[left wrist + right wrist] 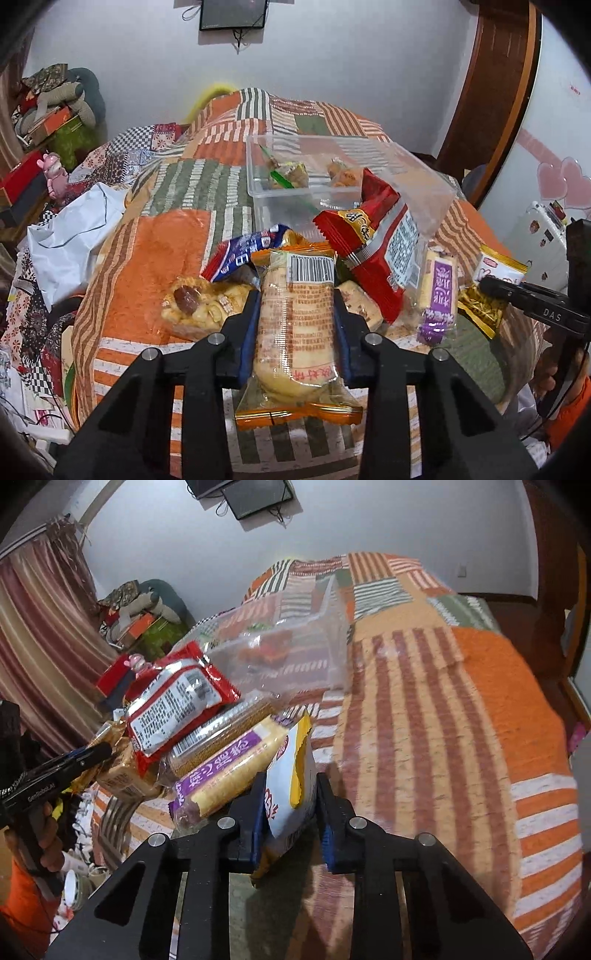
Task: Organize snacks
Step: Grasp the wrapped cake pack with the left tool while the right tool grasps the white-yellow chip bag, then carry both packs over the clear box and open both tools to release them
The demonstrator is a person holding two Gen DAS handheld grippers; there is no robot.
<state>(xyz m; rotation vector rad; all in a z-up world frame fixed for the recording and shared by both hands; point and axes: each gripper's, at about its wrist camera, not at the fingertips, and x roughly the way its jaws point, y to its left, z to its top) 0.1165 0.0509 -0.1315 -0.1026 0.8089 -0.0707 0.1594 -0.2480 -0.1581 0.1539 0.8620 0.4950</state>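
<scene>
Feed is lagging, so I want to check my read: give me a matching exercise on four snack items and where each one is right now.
Things:
1. orange-edged cracker pack
2. white and yellow packet
3. red packet
4. green-wrapped snack

Places:
A. inside the clear box
B. in the left gripper
C. leaning on the box's front wall
D. in the right gripper

Pairs: 1-B, 2-D, 3-C, 4-A

bedspread (147,240): orange, green-striped patchwork | wafer pack (437,291): purple-labelled | snack pouch (373,236): red
</scene>
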